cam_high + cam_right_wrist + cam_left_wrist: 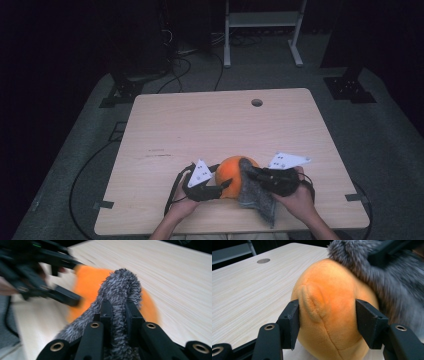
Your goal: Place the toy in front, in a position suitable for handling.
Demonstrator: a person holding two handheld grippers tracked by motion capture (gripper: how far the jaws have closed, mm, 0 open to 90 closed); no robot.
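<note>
An orange plush toy (231, 172) sits near the front edge of the wooden table (200, 125). Grey furry fabric (255, 192) drapes over its right side and trails down toward the table's edge. My left gripper (225, 186) comes in from the left, and both pads press into the sides of the orange plush (332, 302), shut on it. From the right, my right gripper (252, 174) is shut on a fold of the grey fur (120, 290), which bulges up between its jaws (119, 312). Behind that fold, the orange plush (87, 280) appears blurred.
A round cable hole (256, 102) sits near the table's far edge. Black cables run over the grey floor at the left (85, 170). A white metal frame (262, 20) stands behind the table. Dark stands flank the far corners.
</note>
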